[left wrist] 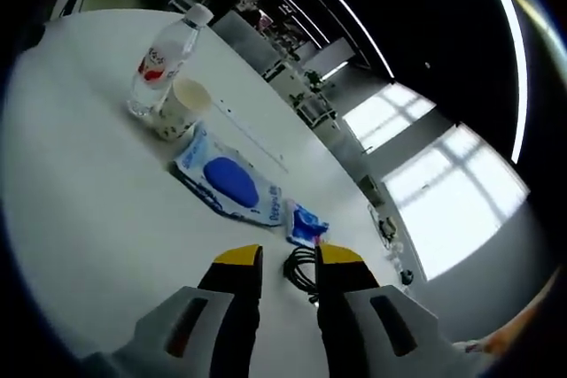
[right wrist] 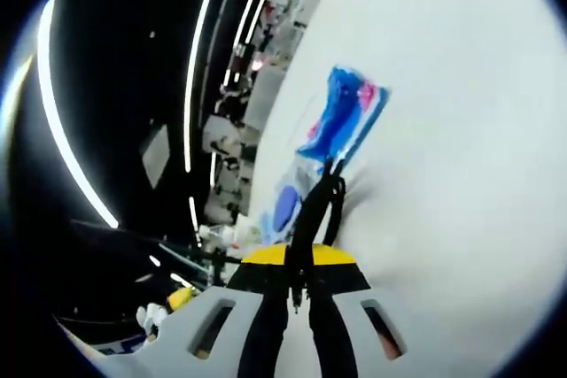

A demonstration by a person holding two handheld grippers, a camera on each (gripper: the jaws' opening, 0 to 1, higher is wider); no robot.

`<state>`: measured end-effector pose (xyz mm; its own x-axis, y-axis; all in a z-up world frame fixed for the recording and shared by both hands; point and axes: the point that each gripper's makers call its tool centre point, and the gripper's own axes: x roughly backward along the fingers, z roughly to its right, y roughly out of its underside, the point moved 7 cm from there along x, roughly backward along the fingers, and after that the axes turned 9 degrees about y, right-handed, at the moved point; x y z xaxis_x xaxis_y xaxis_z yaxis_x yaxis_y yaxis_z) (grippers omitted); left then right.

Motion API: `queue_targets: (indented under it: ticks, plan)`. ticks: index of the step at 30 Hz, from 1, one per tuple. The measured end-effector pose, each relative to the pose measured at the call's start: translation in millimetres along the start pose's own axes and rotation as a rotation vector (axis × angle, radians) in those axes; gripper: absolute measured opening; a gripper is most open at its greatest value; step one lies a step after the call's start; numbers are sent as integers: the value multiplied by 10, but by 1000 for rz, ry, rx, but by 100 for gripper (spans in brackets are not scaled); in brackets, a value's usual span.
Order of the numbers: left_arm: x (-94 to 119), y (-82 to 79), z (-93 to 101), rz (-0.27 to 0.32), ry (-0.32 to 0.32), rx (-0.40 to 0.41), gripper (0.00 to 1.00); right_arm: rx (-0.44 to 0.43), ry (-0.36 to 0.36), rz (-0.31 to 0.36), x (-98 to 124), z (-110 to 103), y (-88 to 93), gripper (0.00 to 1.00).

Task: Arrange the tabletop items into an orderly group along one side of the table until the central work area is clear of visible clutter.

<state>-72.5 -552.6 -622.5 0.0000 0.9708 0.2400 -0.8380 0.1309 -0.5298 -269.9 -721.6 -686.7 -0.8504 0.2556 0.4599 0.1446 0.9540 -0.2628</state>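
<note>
The left gripper [left wrist: 288, 258] hovers over the white round table [left wrist: 80, 210] with its yellow-tipped jaws parted, grasping nothing. A coiled black cable [left wrist: 303, 272] lies on the table just beyond those tips. Beyond the cable sits a small blue-and-pink packet [left wrist: 306, 223], then a large white pouch with a blue oval [left wrist: 229, 181], a paper cup [left wrist: 182, 108] and a clear plastic bottle with a red label [left wrist: 164, 59] (cup and bottle touching). The right gripper [right wrist: 297, 258] is clenched on the black cable [right wrist: 314, 214], which runs towards the packet [right wrist: 345, 117].
</note>
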Motion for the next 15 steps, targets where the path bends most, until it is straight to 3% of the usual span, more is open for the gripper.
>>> queue_targets:
  ticks: [11, 15]
  plan:
    - [9, 19, -9, -5, 8, 15, 21, 12, 117, 16, -79, 351, -145, 6]
    - [23, 12, -17, -14, -3, -10, 22, 84, 198, 12, -90, 438, -194, 8]
